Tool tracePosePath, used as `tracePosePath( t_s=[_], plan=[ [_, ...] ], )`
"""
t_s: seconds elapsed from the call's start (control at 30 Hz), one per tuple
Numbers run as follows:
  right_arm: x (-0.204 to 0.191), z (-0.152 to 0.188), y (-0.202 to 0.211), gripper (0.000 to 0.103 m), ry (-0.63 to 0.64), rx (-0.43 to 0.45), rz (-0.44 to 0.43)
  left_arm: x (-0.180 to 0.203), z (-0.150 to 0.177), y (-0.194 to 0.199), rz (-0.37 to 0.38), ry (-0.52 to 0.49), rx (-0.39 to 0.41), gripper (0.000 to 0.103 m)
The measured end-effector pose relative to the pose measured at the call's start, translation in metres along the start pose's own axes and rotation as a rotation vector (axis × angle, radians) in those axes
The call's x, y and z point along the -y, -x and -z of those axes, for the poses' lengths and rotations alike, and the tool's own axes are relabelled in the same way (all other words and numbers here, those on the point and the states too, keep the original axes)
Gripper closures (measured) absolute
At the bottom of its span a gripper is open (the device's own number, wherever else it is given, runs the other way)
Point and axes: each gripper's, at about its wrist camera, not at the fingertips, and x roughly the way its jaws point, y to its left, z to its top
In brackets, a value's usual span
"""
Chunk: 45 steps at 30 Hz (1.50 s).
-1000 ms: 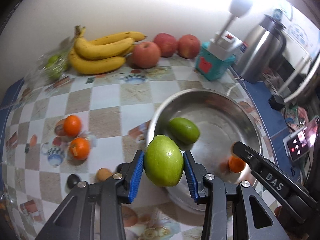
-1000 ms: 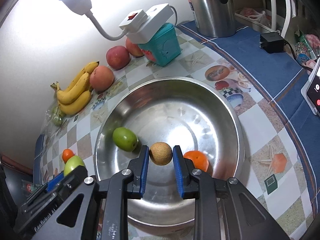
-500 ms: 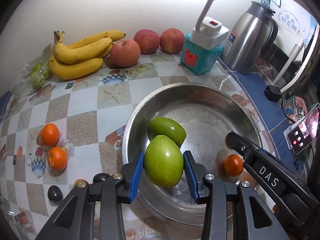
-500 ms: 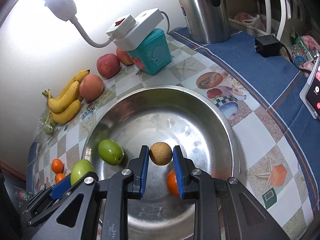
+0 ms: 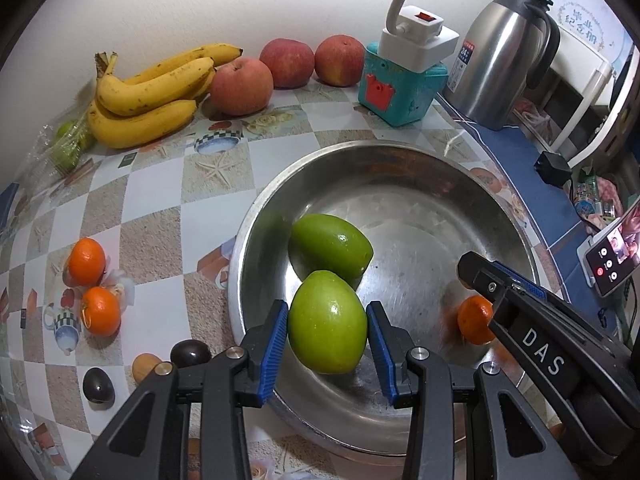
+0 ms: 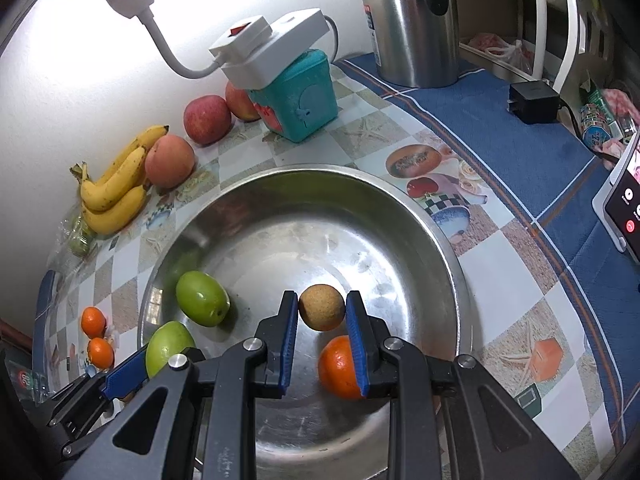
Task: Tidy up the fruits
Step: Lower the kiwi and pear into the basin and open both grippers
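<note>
My left gripper (image 5: 327, 322) is shut on a green fruit (image 5: 327, 322), held over the near left part of the steel bowl (image 5: 404, 160). A second green fruit (image 5: 330, 245) lies inside the bowl just beyond it. My right gripper (image 6: 322, 312) is shut on a small round tan fruit (image 6: 322, 307) above the bowl's (image 6: 452, 248) middle. An orange (image 6: 339, 368) rests in the bowl under the right gripper's fingers. In the right wrist view the left gripper with its green fruit (image 6: 166, 346) shows at the bowl's left rim.
Bananas (image 5: 148, 96) and three apples (image 5: 242, 86) line the back wall. Two small oranges (image 5: 86, 261), two dark fruits (image 5: 98, 385) and a tan one (image 5: 146, 366) lie left of the bowl. A teal box with a white lamp base (image 5: 400, 88), a steel kettle (image 5: 502, 64) and a phone (image 5: 612, 258) stand to the right.
My left gripper carried the green fruit right and down, from beside the bowl's rim to over its inside. The right gripper stayed over the bowl with the tan fruit.
</note>
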Motion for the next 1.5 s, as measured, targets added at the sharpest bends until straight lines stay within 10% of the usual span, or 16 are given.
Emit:
tracePosePath(
  t_s=[0.93, 1.5],
  plan=[
    [-0.003, -0.01, 0.025, 0.064, 0.013, 0.042, 0.02, -0.009, -0.008, 0.025, -0.022, 0.023, 0.033, 0.046],
    [-0.016, -0.006, 0.023, 0.064, 0.047, -0.015, -0.002, -0.086, -0.008, 0.052, -0.161, 0.29, 0.067, 0.046]
  ],
)
